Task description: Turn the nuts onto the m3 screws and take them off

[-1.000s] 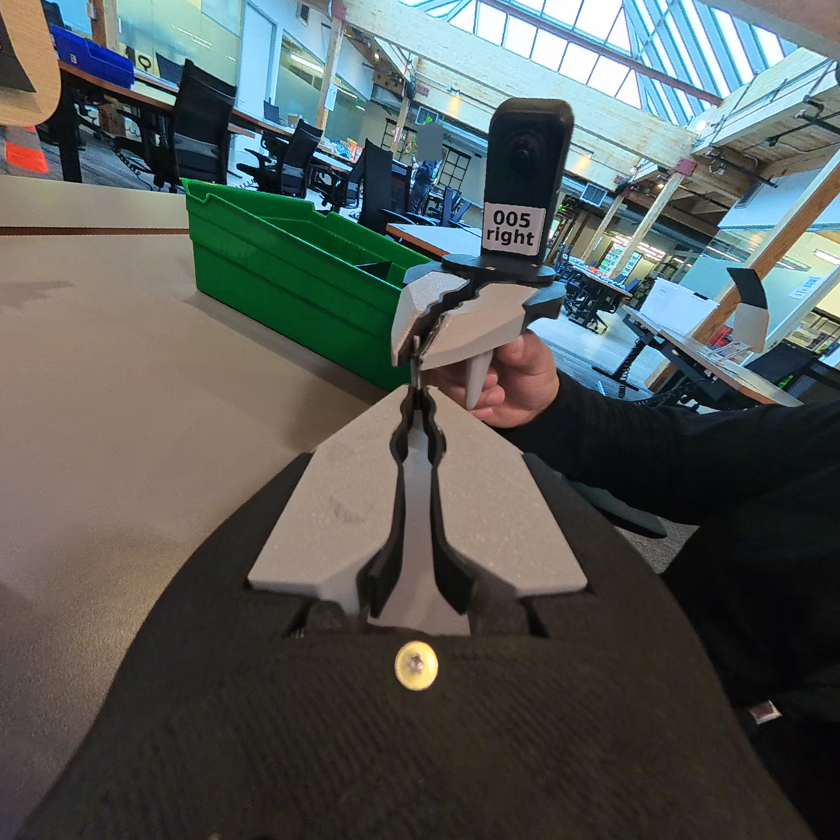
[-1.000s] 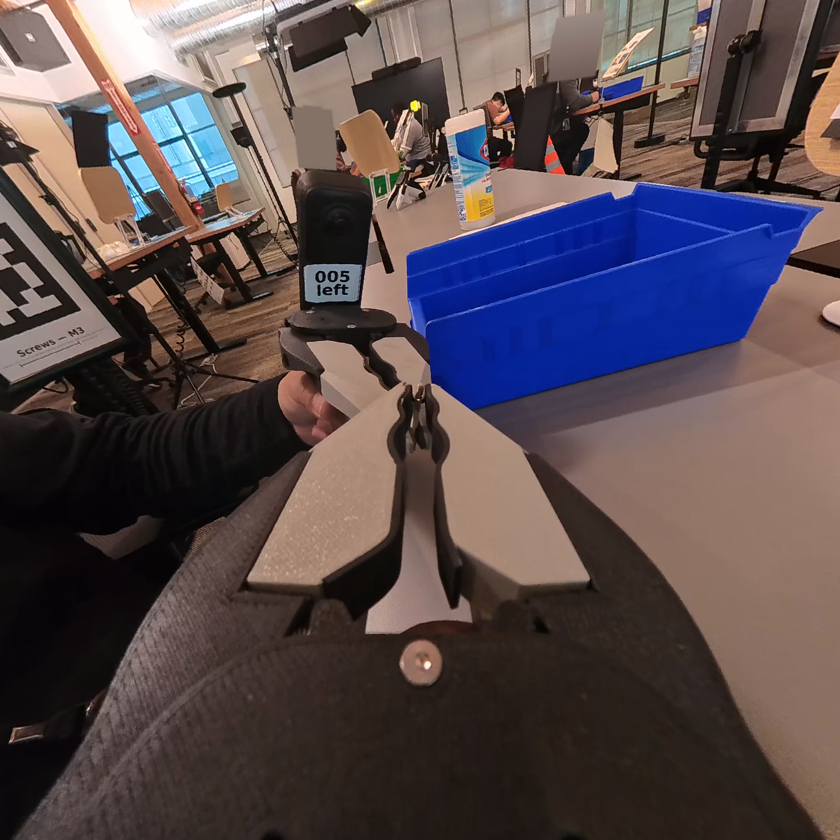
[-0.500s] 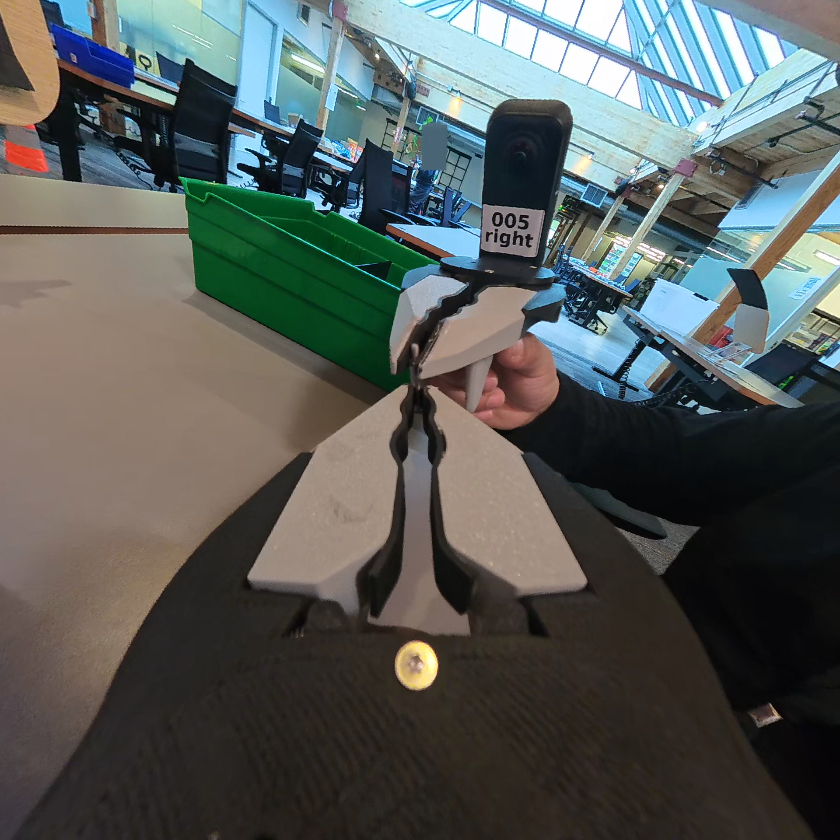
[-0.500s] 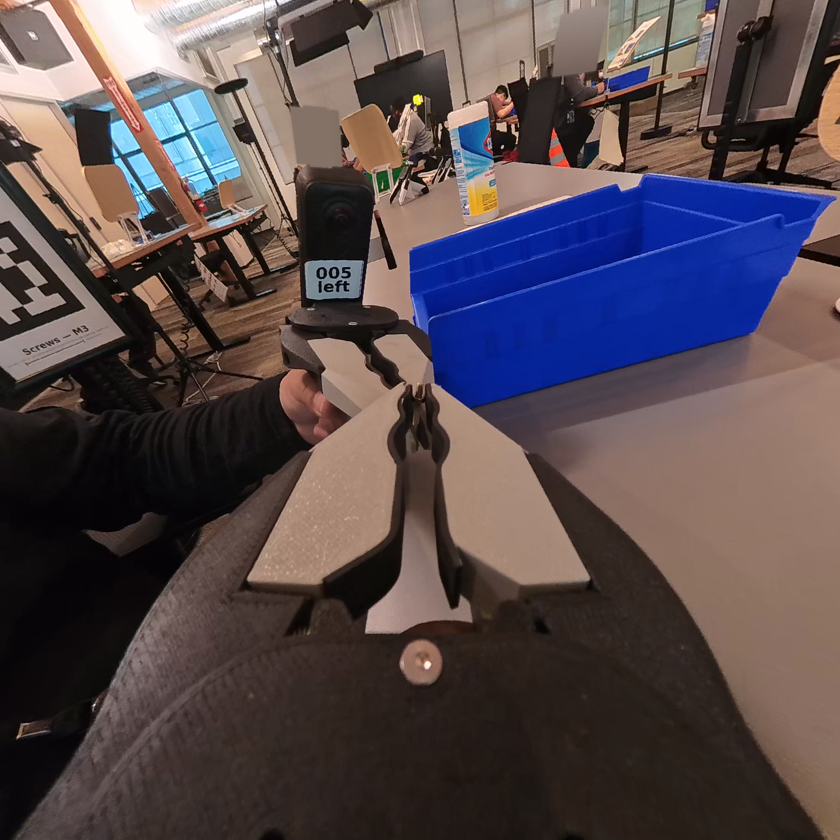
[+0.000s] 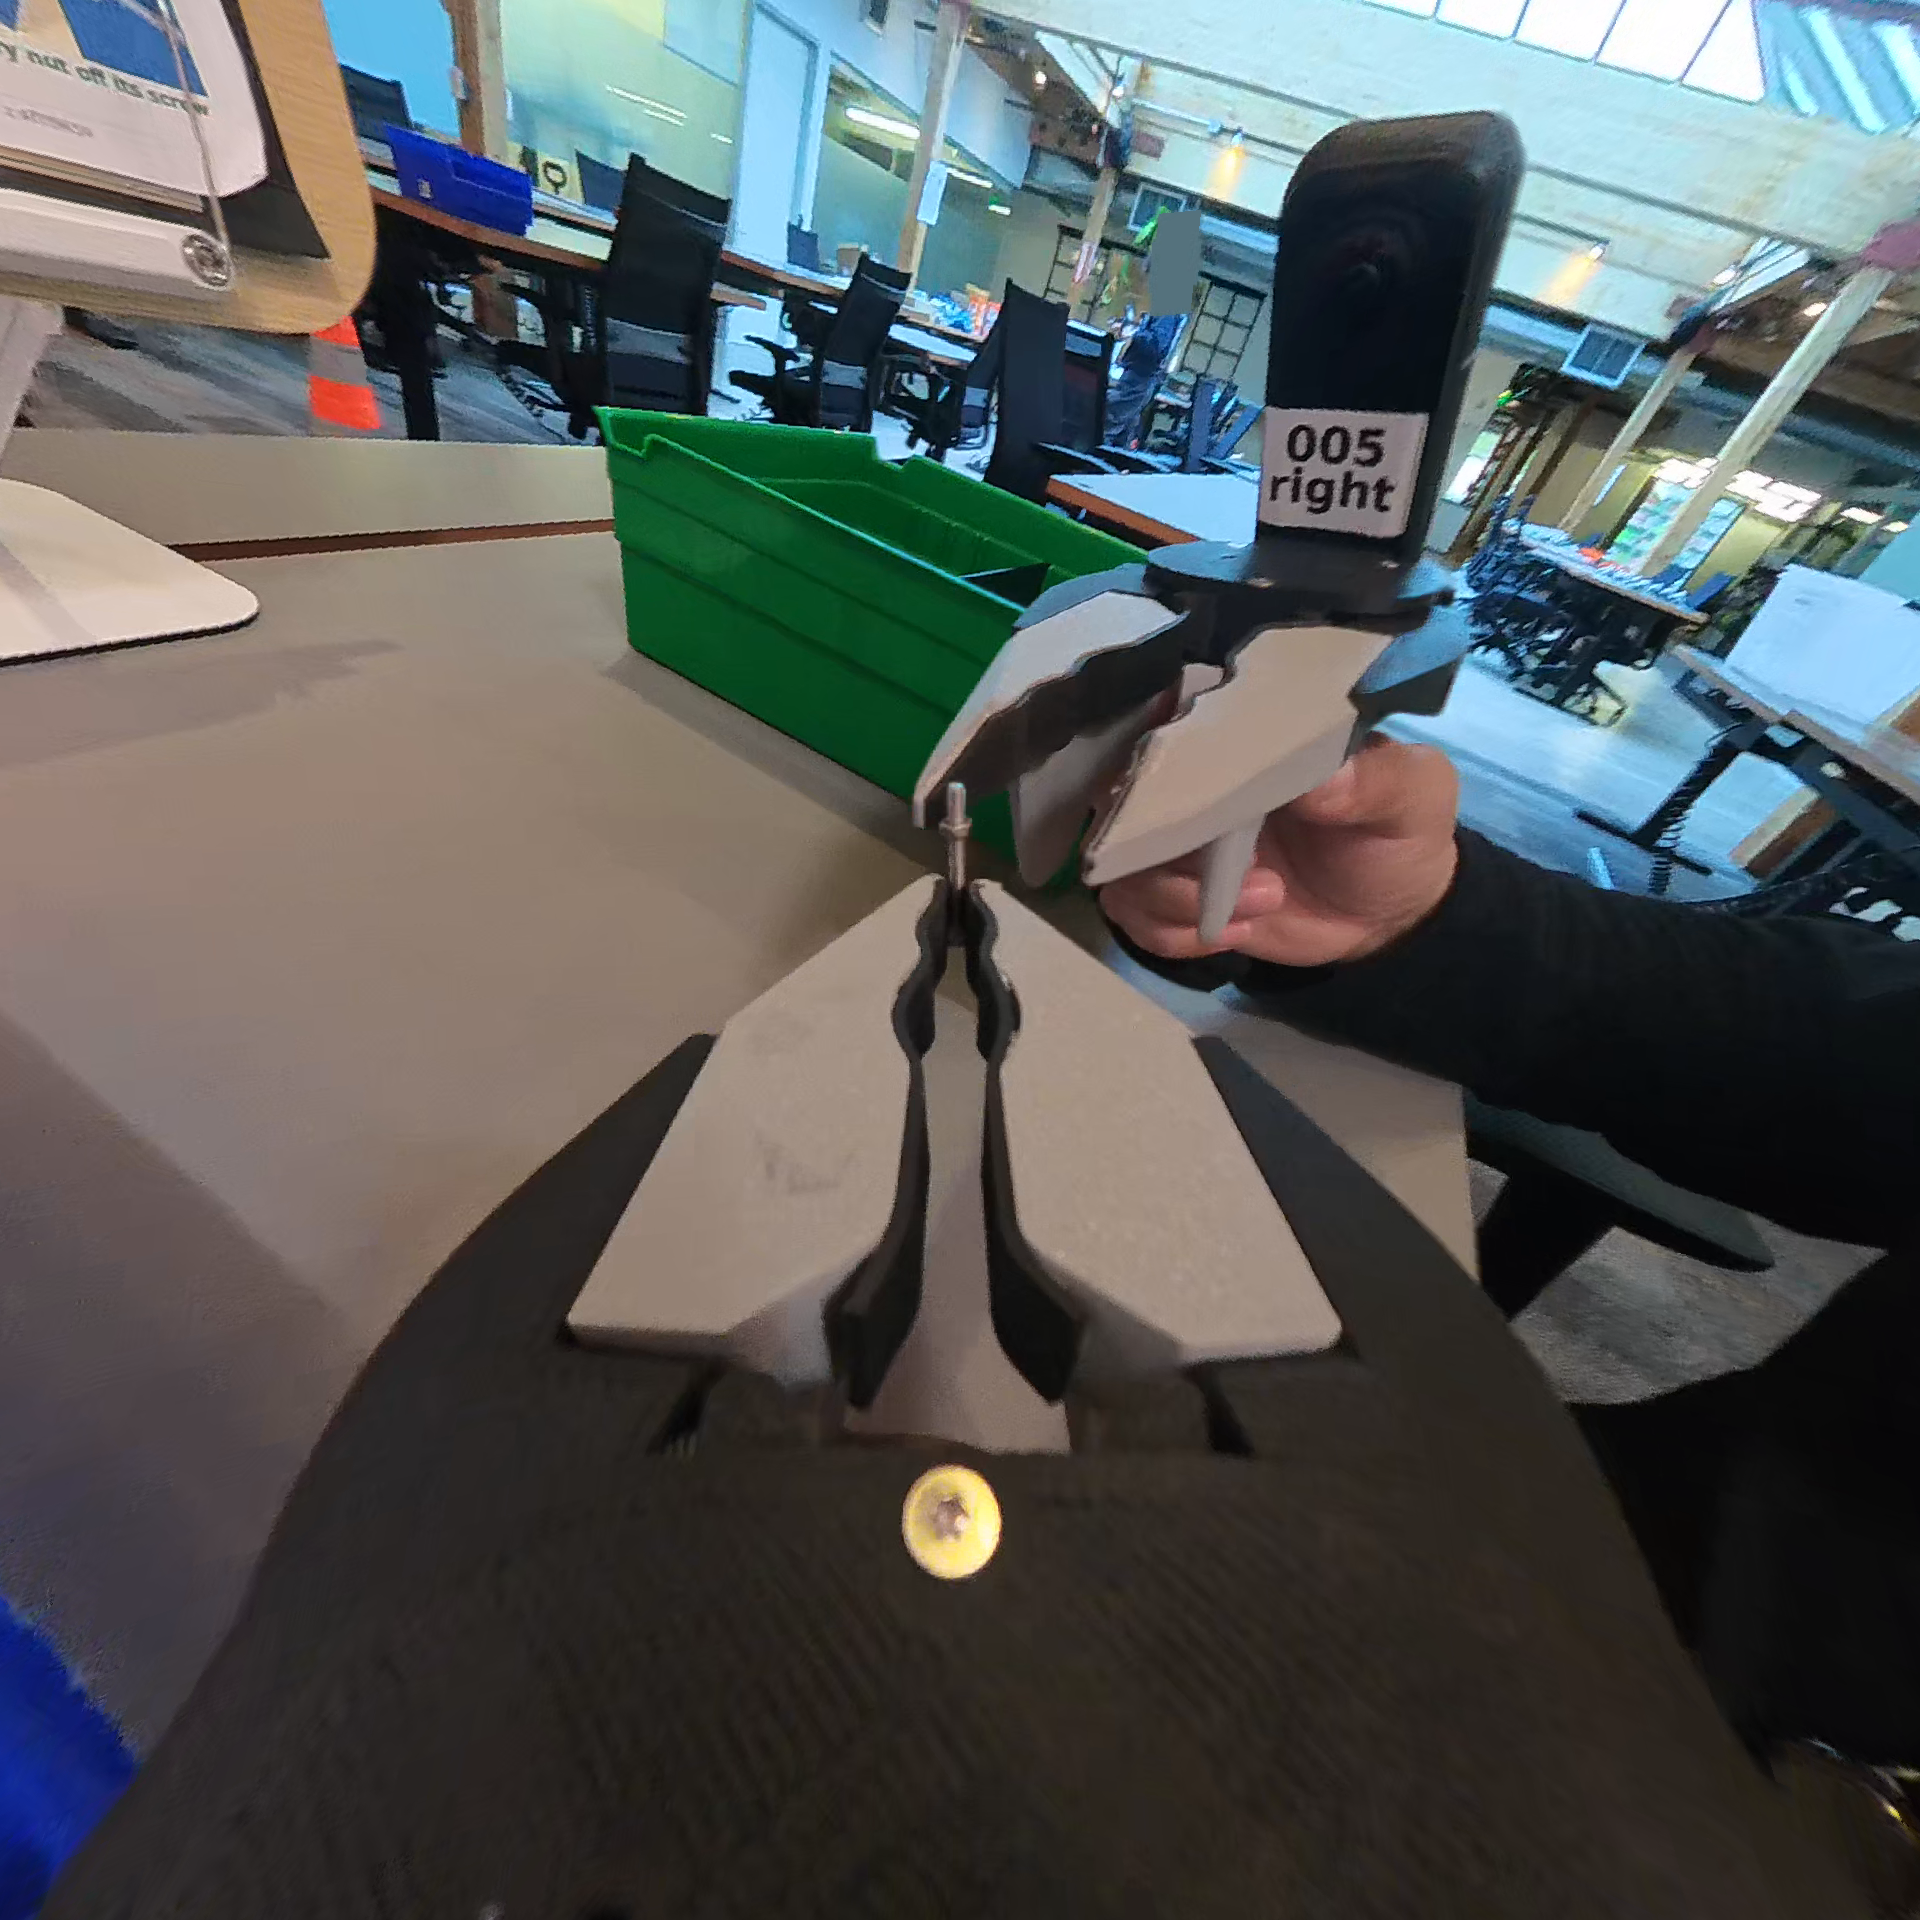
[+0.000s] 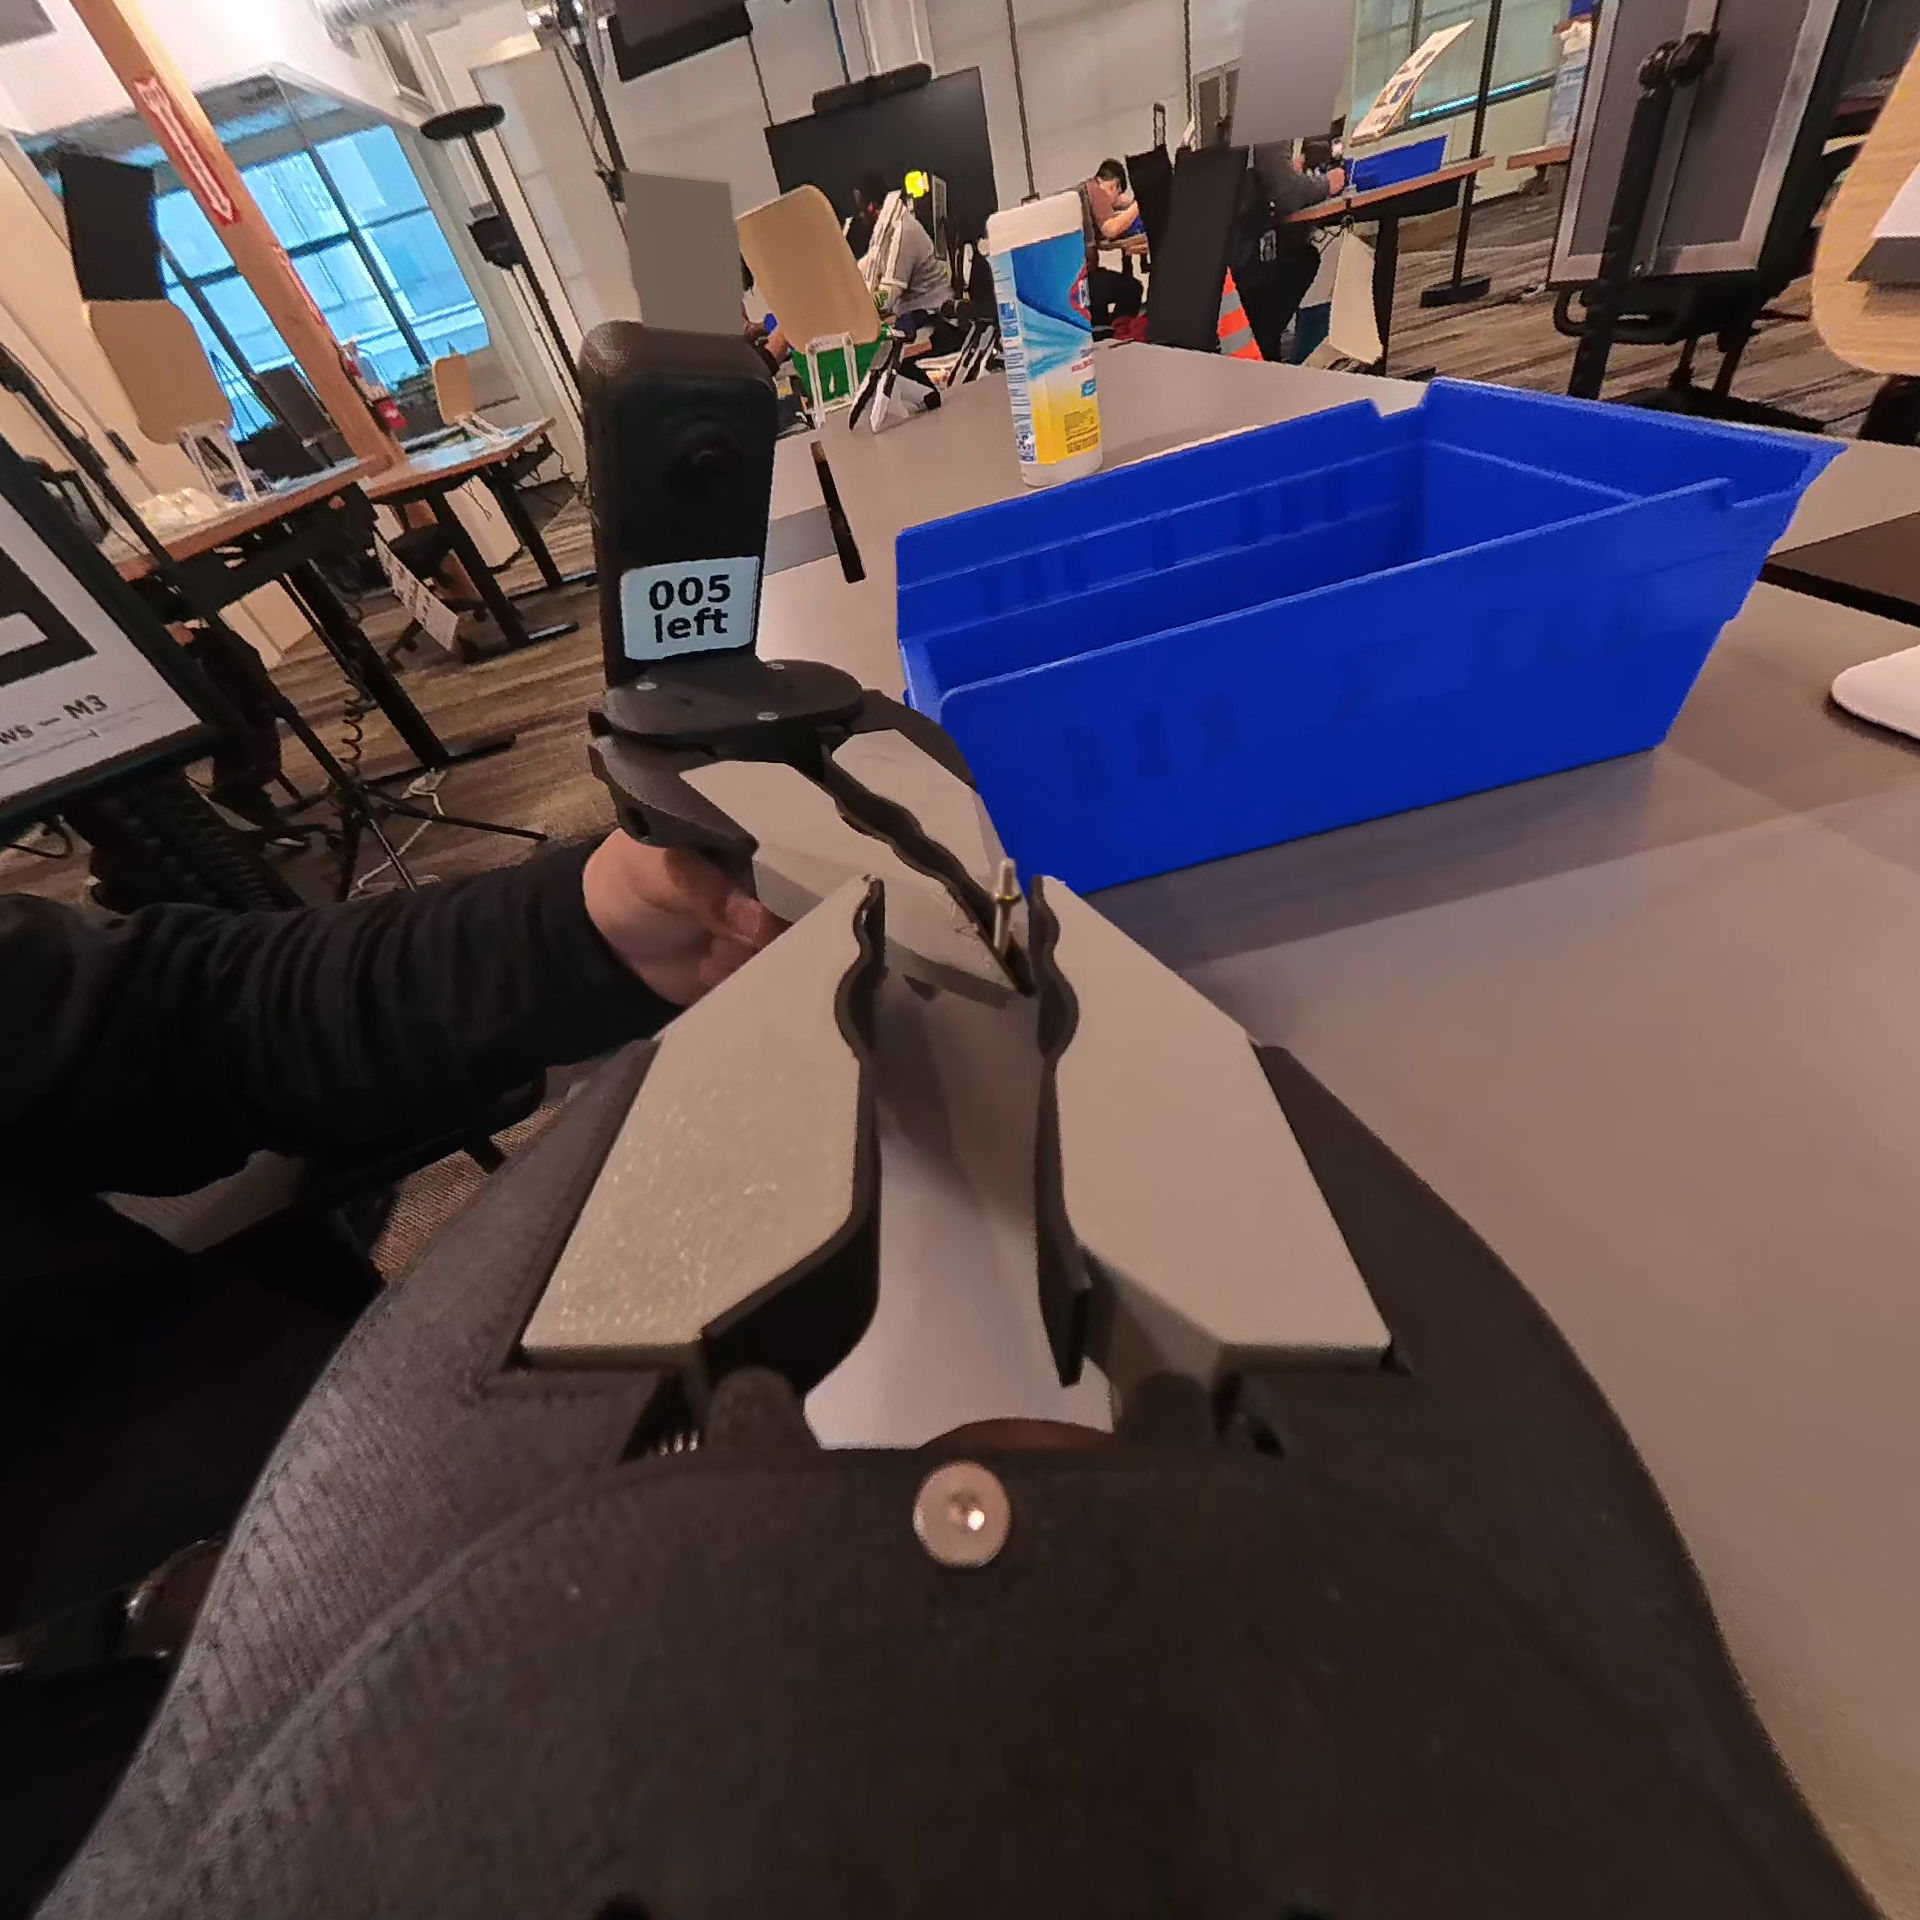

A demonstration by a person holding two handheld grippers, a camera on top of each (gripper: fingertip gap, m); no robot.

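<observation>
Item: 1 screw (image 5: pixel 954 831) upright, nut (image 5: pixel 955 827) part-way on, pinched by closed left gripper (image 5: pixel 956 906) fingers above bench front edge; right gripper (image 6: pixel 956 902) fingers parted, empty; removal pending.

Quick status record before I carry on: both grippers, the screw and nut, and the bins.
left gripper: jaws shut on the screw's lower end
screw: upright, above the table
nut: on the screw, below its top
right gripper: jaws open, holds nothing
green bin: on the table, behind the screw
blue bin: on the table, contents not visible
</observation>
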